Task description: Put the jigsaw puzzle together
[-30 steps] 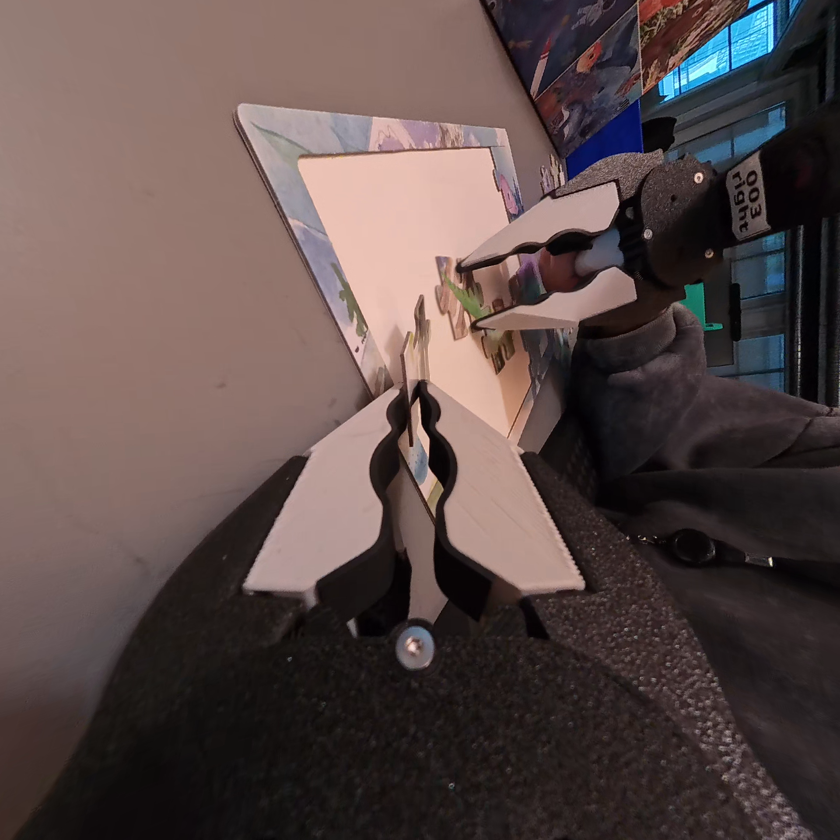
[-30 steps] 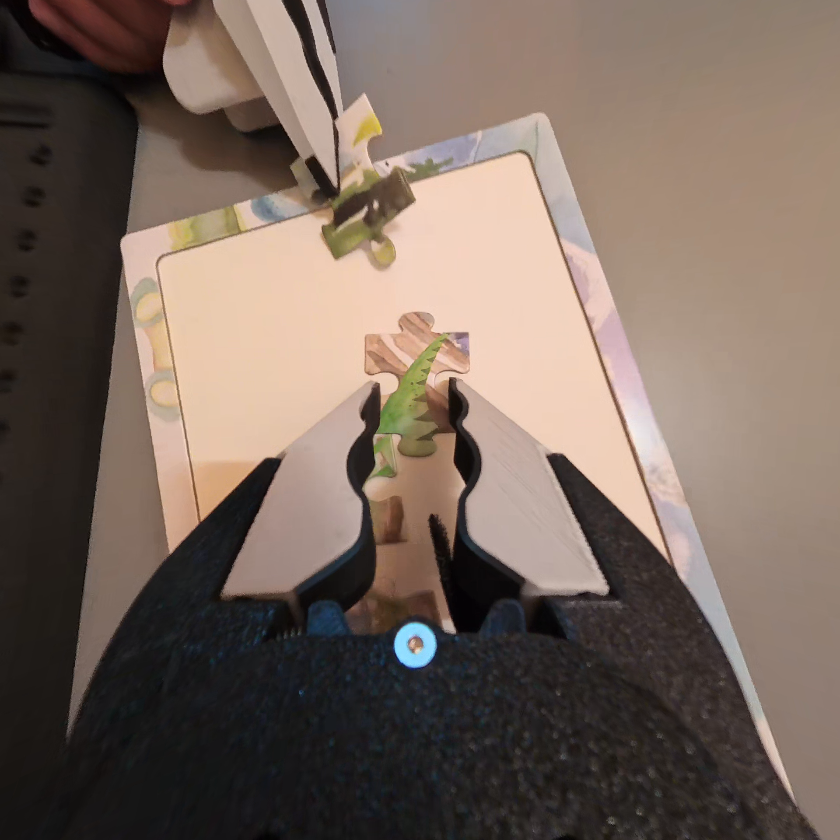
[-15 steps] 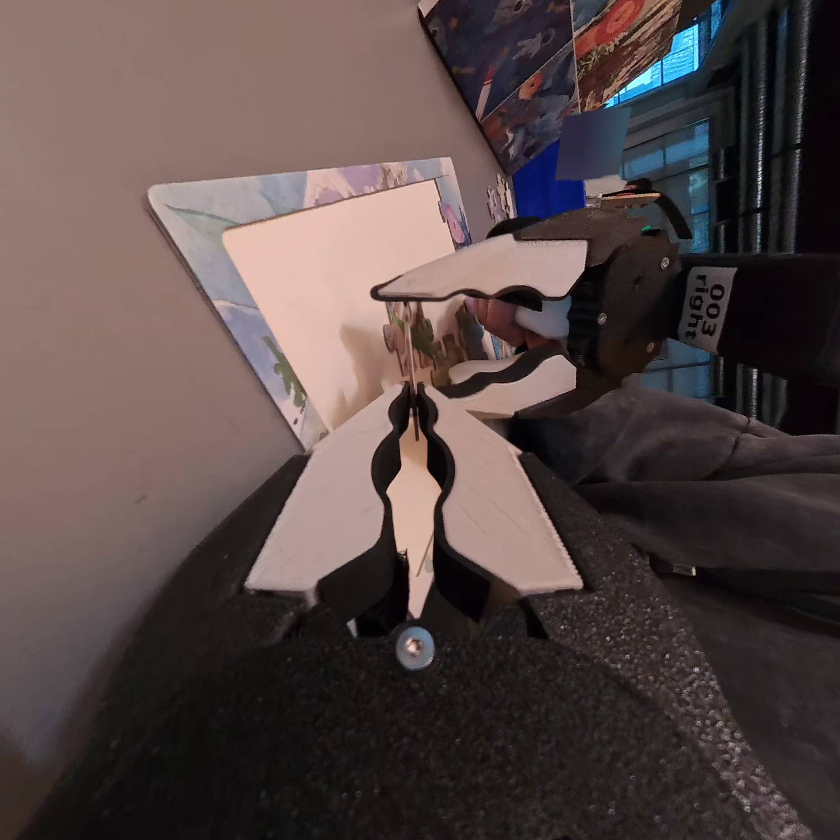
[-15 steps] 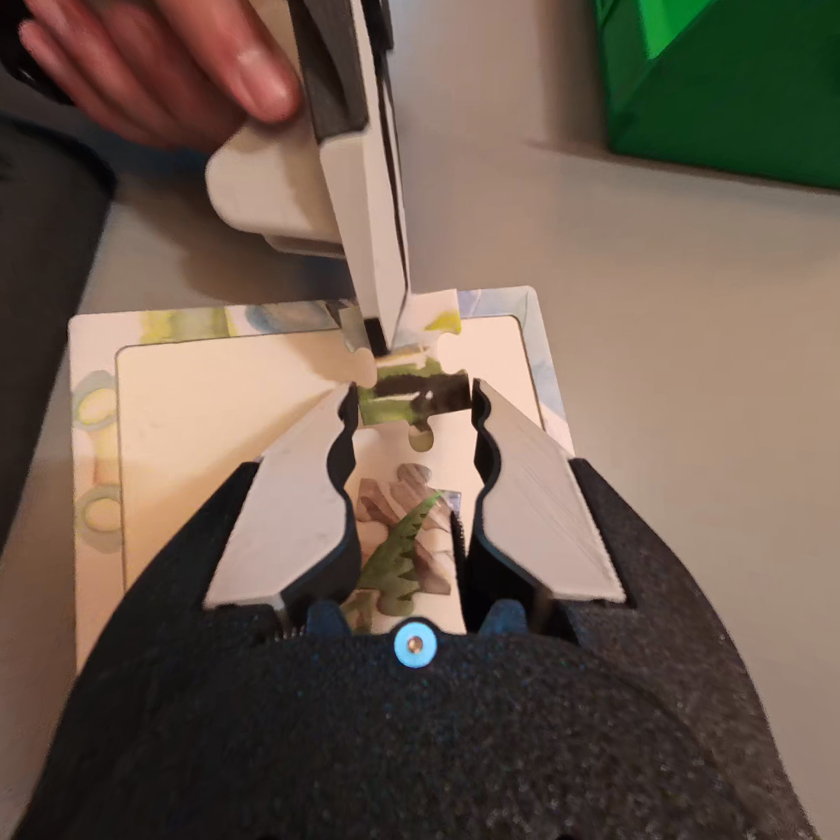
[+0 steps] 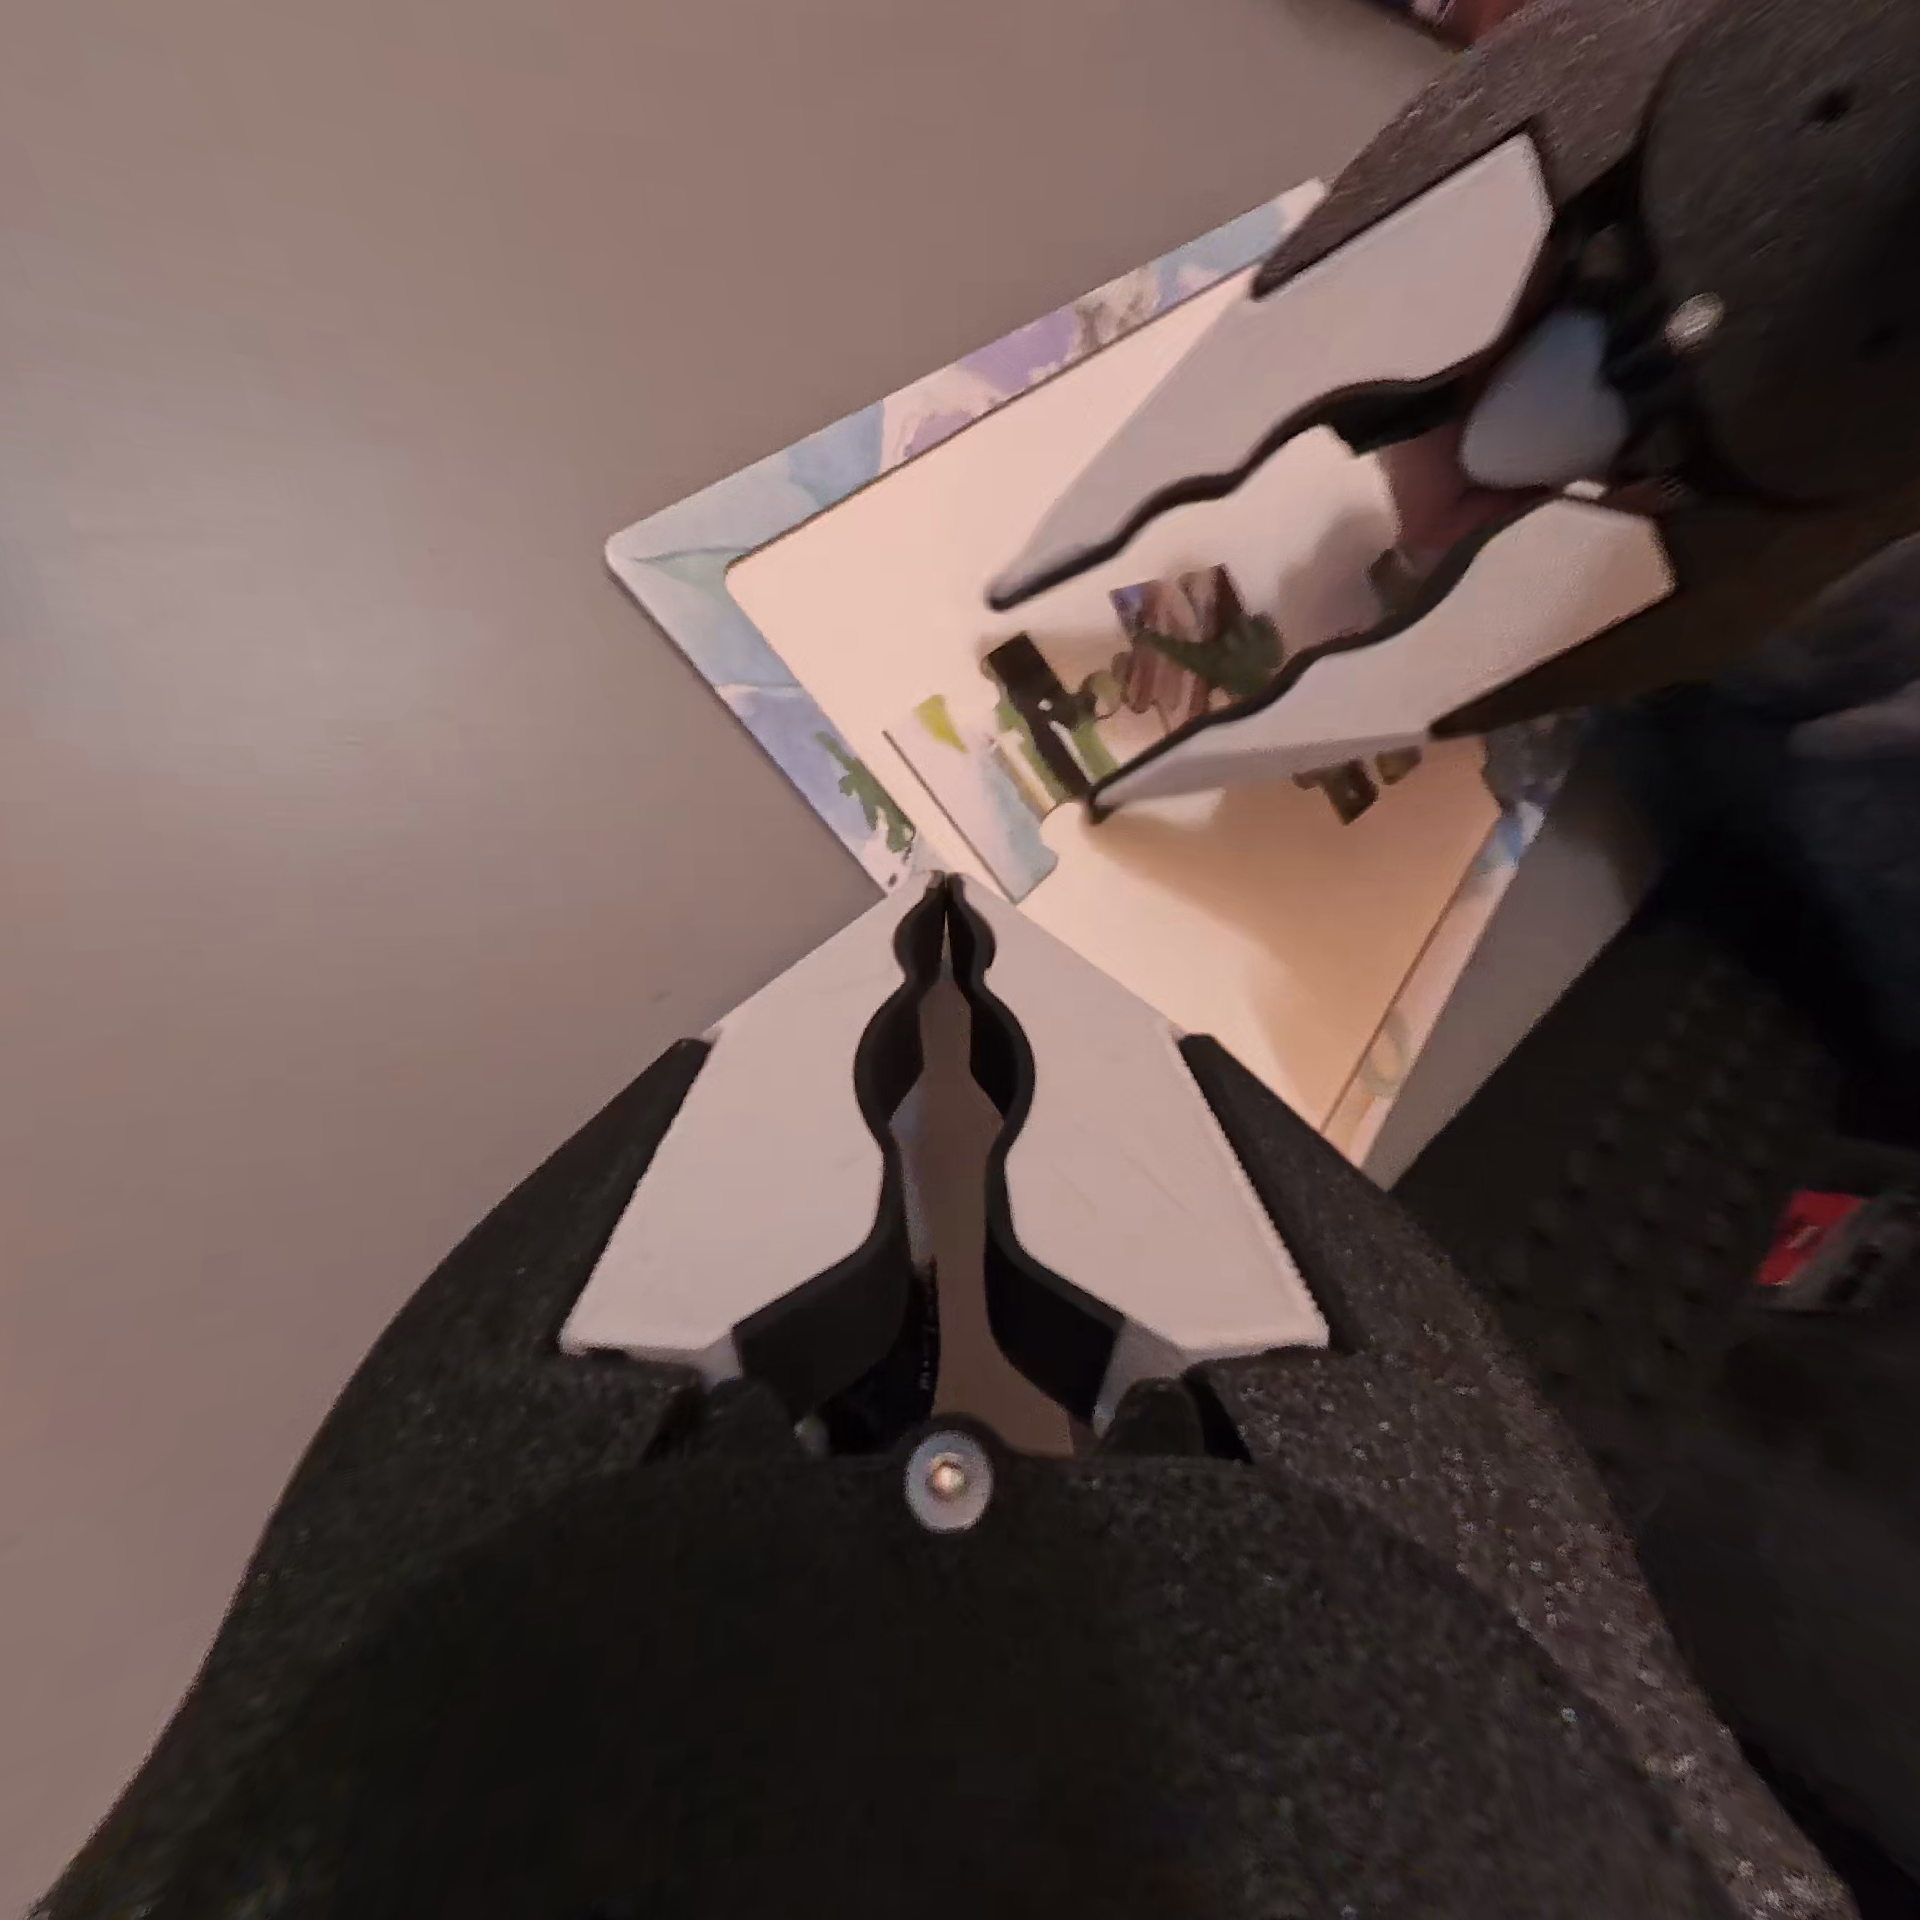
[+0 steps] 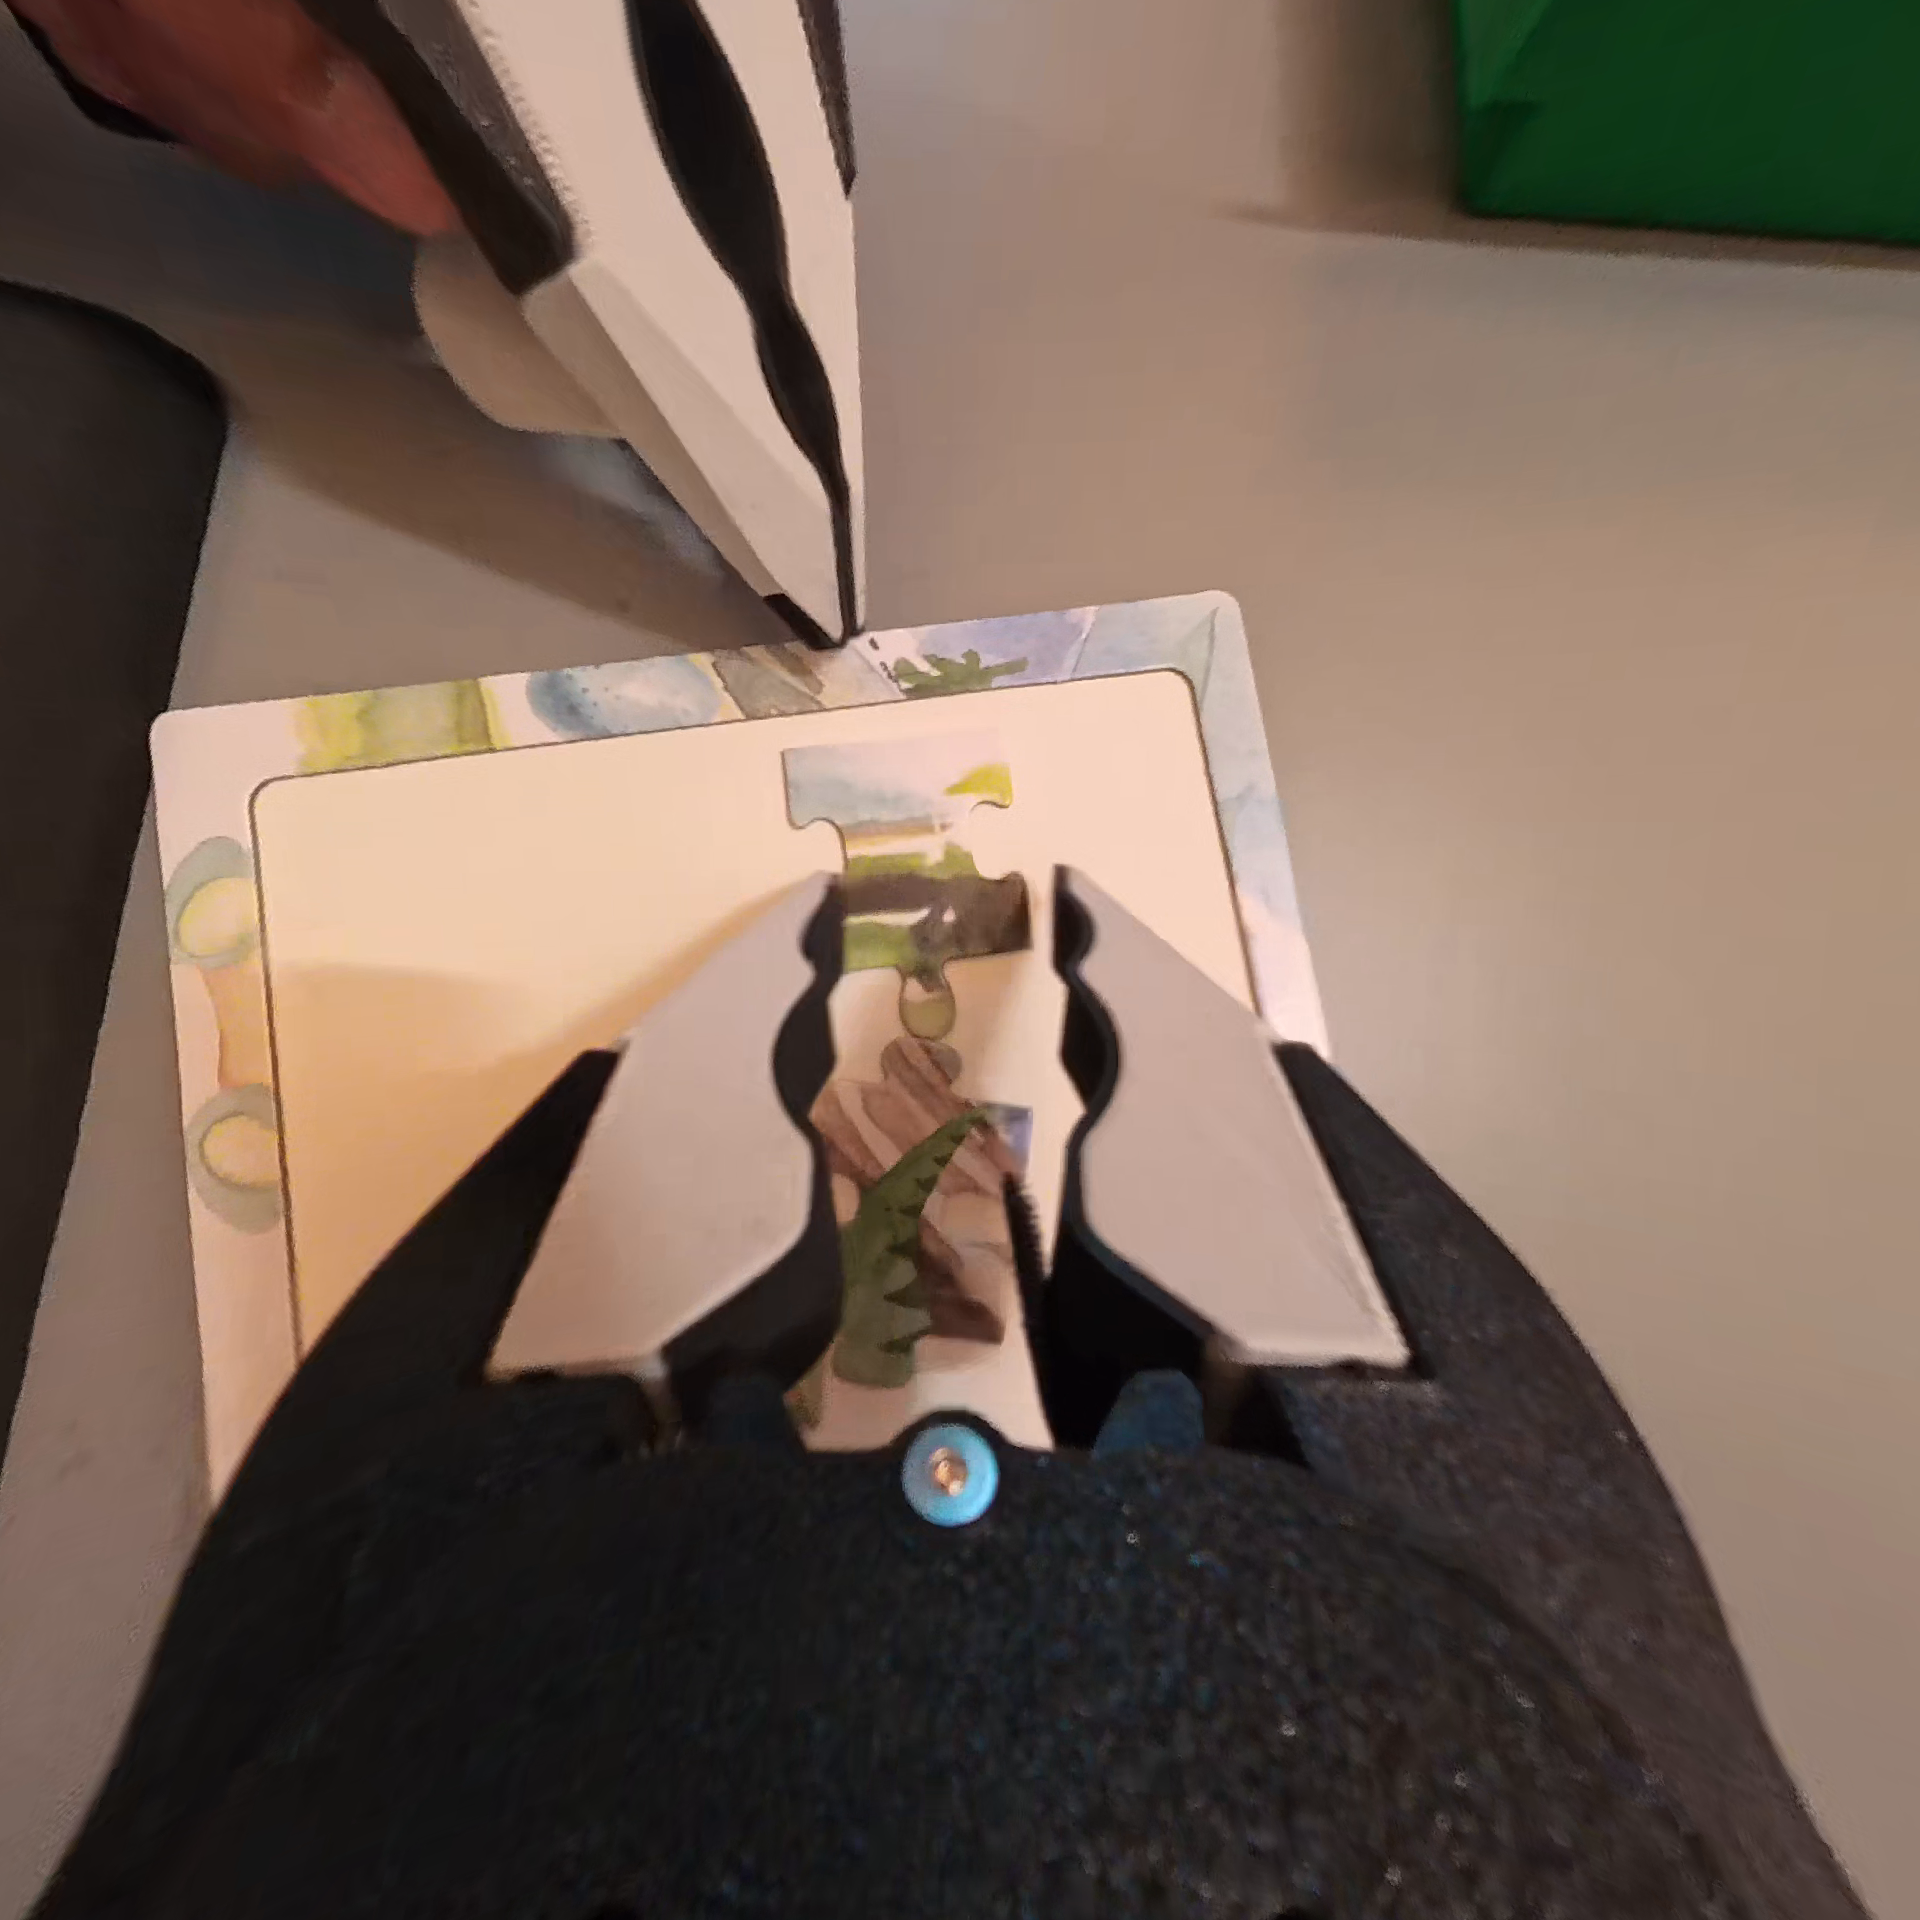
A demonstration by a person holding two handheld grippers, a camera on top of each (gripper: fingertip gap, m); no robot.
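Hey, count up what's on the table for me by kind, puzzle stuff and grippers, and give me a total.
Puzzle tray: 1
Puzzle pieces visible in the tray: 2, top-edge piece, dinosaur piece
Grippers: 2, left gripper, right gripper
Green box: 1
Total: 6

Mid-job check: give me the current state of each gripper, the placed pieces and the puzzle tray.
left gripper: shut, empty, tips at the tray's border.
right gripper: open, holding nothing, over the edge piece.
edge piece: flat in the tray against its far border.
dinosaur piece: flat in the tray, apart from the edge piece.
puzzle tray: flat on the table, mostly unfilled.
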